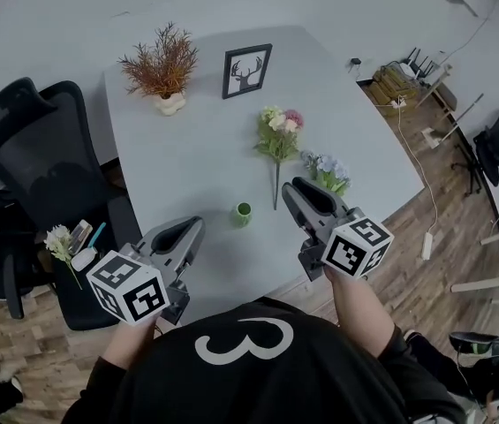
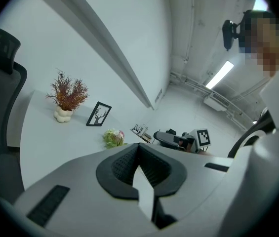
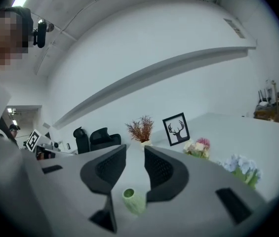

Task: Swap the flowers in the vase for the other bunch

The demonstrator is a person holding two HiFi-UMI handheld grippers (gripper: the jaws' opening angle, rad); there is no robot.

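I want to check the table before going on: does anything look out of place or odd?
Yes. The green vase stands upright but empty, while two bunches, the pink-and-white flowers and the blue flowers, lie flat on the table. Nothing looks spilled or broken.

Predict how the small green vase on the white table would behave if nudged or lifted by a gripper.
The green vase looks small and empty, so it is probably light and would slide or tip at a sideways nudge. Its round body may roll once it is down. It looks ceramic, so possibly fragile.
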